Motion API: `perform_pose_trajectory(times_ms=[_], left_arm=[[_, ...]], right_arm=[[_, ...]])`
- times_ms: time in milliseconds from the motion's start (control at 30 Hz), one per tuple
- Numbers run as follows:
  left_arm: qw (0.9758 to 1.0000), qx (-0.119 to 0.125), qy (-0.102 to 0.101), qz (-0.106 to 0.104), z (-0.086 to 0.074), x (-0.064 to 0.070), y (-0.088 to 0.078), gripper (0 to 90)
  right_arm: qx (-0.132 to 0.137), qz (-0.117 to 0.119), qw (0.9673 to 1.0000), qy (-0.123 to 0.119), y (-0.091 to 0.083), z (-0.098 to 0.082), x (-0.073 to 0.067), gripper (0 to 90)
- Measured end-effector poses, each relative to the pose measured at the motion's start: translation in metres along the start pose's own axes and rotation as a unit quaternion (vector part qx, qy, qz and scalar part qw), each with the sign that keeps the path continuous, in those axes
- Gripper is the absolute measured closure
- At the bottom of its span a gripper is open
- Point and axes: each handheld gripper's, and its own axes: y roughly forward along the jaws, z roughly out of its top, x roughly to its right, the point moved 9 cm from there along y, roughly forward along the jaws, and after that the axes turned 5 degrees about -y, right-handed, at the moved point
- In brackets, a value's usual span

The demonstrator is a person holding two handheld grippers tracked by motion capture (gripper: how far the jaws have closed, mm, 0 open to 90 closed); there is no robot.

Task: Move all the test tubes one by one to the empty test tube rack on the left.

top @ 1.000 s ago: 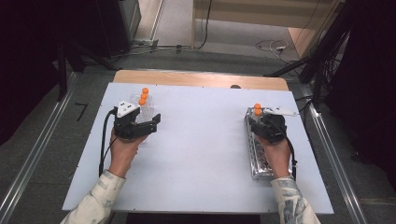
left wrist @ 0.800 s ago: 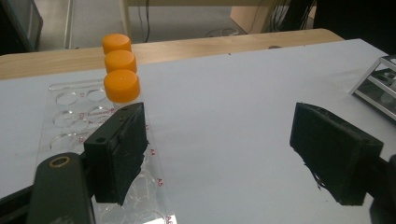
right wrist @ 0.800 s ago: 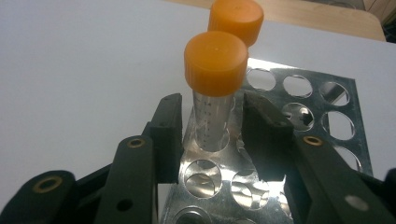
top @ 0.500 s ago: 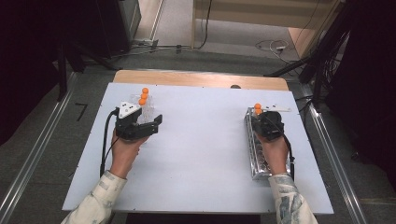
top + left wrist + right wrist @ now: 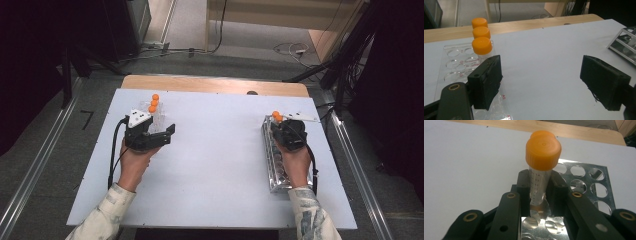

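In the right gripper view my right gripper (image 5: 540, 185) is shut on a clear graduated tube with an orange cap (image 5: 543, 150), which stands upright in a hole of the metal rack (image 5: 586, 177). A second orange cap (image 5: 541, 133) peeks out just behind it. From the high view, the right gripper (image 5: 280, 125) sits over the far end of the metal rack (image 5: 277, 170). My left gripper (image 5: 541, 80) is open with nothing between its jaws. It rests beside a clear plastic rack (image 5: 454, 65) holding three orange-capped tubes (image 5: 481, 45). The left gripper (image 5: 167, 131) lies near the table's left side.
The white table top (image 5: 220, 150) spreads between the two racks. A wooden strip (image 5: 215, 85) runs along its far edge. Metal rails and cables lie on the floor around the table. The metal rack shows in the left gripper view at the far right (image 5: 626, 47).
The right gripper's jaws have drawn together around the orange-capped tube. Both hands stay where they were, and the left gripper is unchanged.
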Motion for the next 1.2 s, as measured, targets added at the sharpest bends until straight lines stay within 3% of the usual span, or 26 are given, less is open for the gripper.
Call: perform_pose_trajectory(times_ms=[500, 667, 867, 1200], left_arm=[[1.0000, -0.001, 0.003, -0.009, 0.000, 0.003, -0.001, 15.1], [0.9999, -0.003, 0.005, -0.013, -0.001, 0.006, -0.001, 15.1], [0.9998, -0.002, 0.009, -0.020, -0.001, 0.011, -0.002, 15.1], [0.9993, -0.005, 0.016, -0.032, -0.003, 0.020, -0.002, 15.1]], right_arm=[[0.058, -0.006, 0.9983, -0.002, -0.034, 0.020, 0.003, 72.0], [0.070, 0.006, 0.9975, -0.005, -0.045, 0.024, -0.001, 72.0], [0.074, 0.017, 0.9969, -0.021, -0.051, 0.024, -0.014, 72.0], [0.070, 0.055, 0.9945, -0.055, -0.049, 0.020, -0.052, 72.0]])
